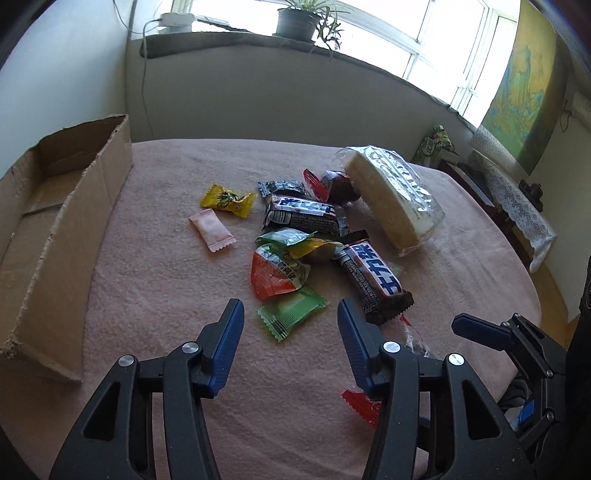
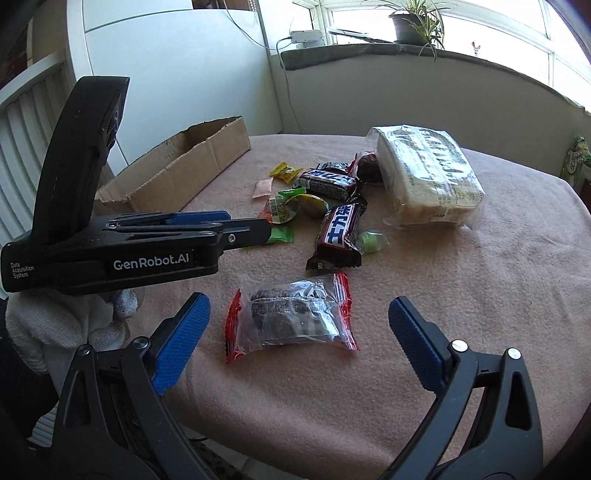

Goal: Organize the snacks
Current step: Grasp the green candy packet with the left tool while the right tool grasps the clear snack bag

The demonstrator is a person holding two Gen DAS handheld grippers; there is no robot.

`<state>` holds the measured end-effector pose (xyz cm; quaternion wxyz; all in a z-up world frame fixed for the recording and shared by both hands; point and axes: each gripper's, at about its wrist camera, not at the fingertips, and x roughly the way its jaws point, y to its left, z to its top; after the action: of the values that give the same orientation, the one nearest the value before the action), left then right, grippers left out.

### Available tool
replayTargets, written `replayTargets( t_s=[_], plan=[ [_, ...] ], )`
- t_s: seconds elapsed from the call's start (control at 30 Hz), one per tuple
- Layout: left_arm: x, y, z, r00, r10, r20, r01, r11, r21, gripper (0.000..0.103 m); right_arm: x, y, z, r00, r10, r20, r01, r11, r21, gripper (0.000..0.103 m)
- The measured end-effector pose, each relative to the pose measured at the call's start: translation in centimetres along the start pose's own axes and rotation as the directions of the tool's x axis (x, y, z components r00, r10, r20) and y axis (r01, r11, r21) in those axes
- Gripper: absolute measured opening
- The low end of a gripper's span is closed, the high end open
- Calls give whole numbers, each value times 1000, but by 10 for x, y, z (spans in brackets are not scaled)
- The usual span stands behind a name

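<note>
Several wrapped snacks lie in a loose pile on the pink cloth-covered table (image 1: 166, 295). My left gripper (image 1: 291, 314) is open and empty, just short of a green packet (image 1: 291, 316) and an orange-green packet (image 1: 277, 273). Two dark chocolate bars (image 1: 375, 280) (image 1: 304, 214), a yellow candy (image 1: 227, 199), a pink sachet (image 1: 212, 229) and a large clear-wrapped cake (image 1: 391, 195) lie beyond. My right gripper (image 2: 299, 314) is open and empty, straddling a clear red-edged packet of dark cookies (image 2: 291, 314). The left gripper shows in the right wrist view (image 2: 243, 230).
An open, empty cardboard box (image 1: 70, 229) lies along the table's left edge, also in the right wrist view (image 2: 184, 162). A wall and windowsill with a potted plant (image 1: 299, 22) stand behind the table. A lace-covered side table (image 1: 517, 206) is at the right.
</note>
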<state>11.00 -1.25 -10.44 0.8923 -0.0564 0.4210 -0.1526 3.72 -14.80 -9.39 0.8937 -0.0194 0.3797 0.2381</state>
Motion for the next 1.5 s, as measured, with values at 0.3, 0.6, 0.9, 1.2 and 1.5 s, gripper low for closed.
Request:
replayTargets(
  t_s=[0.3,0.6,0.9,1.2,1.5],
  plan=[
    [12,-1,2,998,-29,-55,32,998,51,48,15,5,0,1000,-19,-20,19,1000,-23,98],
    [16,-13,3,997,-4,-76,14,990,143,35,23,1,-2,999,-31,-40,29,999,-32,81],
    [21,-21,4,998,11,-69,3,981,192,29,18,-2,-5,999,-36,-40,34,999,-40,71],
    [15,-16,-2,998,4,-66,7,985,174,21,9,-12,-8,999,-36,-39,36,999,-13,64],
    [14,-27,-9,998,43,-37,-34,977,209,20,11,-12,-6,998,-46,-39,46,999,0,64]
  ],
)
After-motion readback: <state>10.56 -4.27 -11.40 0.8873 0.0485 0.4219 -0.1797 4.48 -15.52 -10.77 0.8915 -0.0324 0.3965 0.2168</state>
